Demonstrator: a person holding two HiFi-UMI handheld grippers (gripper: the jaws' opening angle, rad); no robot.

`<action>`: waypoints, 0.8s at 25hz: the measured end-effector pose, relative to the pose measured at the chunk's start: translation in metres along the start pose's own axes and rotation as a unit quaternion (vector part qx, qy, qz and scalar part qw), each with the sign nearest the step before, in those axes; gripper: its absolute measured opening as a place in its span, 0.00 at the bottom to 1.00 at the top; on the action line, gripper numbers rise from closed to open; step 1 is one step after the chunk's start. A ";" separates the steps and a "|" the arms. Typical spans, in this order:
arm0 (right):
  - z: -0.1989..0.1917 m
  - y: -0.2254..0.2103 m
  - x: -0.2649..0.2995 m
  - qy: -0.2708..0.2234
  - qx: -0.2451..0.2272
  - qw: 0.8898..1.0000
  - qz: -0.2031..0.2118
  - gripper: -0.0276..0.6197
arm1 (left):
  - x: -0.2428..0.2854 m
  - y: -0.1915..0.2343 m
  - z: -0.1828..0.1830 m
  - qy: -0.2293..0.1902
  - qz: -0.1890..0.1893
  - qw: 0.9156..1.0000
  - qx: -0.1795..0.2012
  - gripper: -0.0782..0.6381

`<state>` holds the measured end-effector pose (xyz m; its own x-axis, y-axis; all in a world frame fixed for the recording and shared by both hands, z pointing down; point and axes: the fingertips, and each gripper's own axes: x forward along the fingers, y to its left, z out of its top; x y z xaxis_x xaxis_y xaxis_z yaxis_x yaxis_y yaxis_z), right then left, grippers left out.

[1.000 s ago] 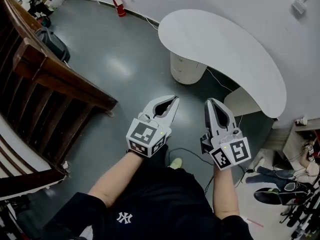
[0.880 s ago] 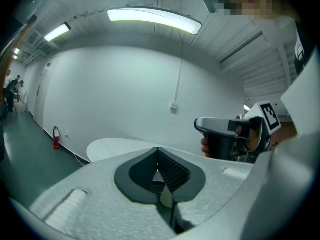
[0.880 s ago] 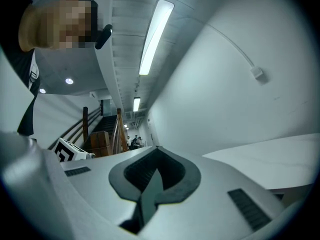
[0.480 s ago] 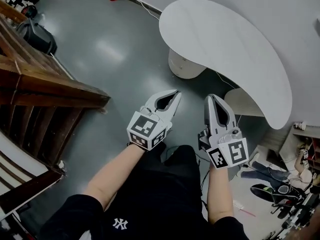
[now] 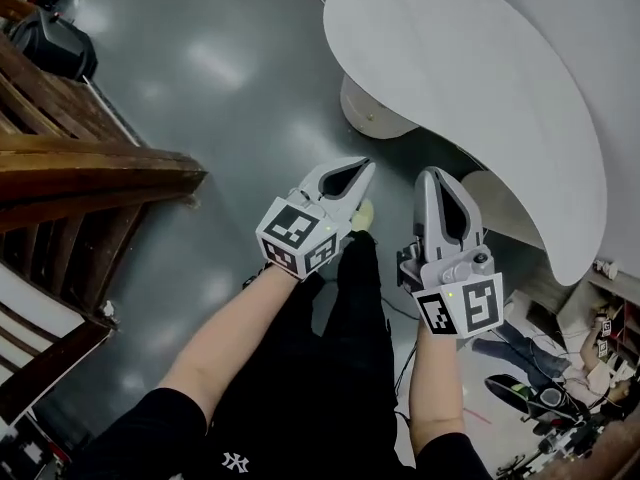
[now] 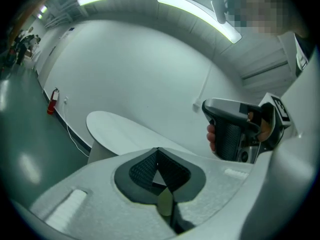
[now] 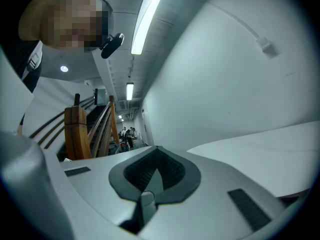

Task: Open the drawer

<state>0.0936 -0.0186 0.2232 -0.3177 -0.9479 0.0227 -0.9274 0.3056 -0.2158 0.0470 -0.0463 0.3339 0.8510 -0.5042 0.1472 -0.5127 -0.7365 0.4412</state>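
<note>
As both grippers were held out in mid-air short of the desk (image 5: 480, 78), nothing was touched: approach step, task judged barely begun. Left gripper (image 5: 365, 168) was seen w/ jaws closed tip to tip, nothing caught between them. Right gripper (image 5: 435, 175) was seen likewise pinched together & empty.

Drawer couldn't be picked out for certain. A small knob-like dot was noted on the rounded pedestal (image 5: 368, 118) under the desk's near end, so the drawer front was taken to be there, well apart from both grippers & lower than them.

Next move, as judged: one gripper to be brought down to pedestal level, jaws spread first, then closed on the pull & drawn straight back. Knob looked small, so a slipped grip was reckoned the main risk.

Desk top was seen white, curved & bare. Floor (image 5: 220, 98) was seen as glossy grey-green, w/ light patches reflected in it. A dark wooden stair rail (image 5: 90, 168) was seen at left, a black bag (image 5: 55, 43) beside it, and cables & gear (image 5: 545, 398) were piled at far right. A plain white wall (image 6: 150, 74) stood behind the desk, w/ a red extinguisher (image 6: 51, 101) at its foot.
</note>
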 end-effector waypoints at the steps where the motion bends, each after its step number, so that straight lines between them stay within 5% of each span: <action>1: -0.010 -0.010 0.008 0.002 -0.001 1.000 0.001 0.06 | 0.012 0.011 -0.010 -0.001 0.003 1.000 -0.010 0.12; 12: -0.119 -0.098 0.089 0.033 -0.010 0.999 0.008 0.06 | 0.134 0.137 -0.103 -0.002 0.033 0.998 -0.058 0.12; 20: -0.162 -0.133 0.111 0.036 0.006 0.999 0.024 0.06 | 0.203 0.186 -0.152 -0.010 0.035 0.996 -0.085 0.12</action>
<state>0.1494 -0.1496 0.4122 -0.3761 -0.9229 0.0824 -0.9083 0.3497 -0.2296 0.1415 -0.2173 0.5807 0.8106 -0.5618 0.1652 -0.5420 -0.6131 0.5748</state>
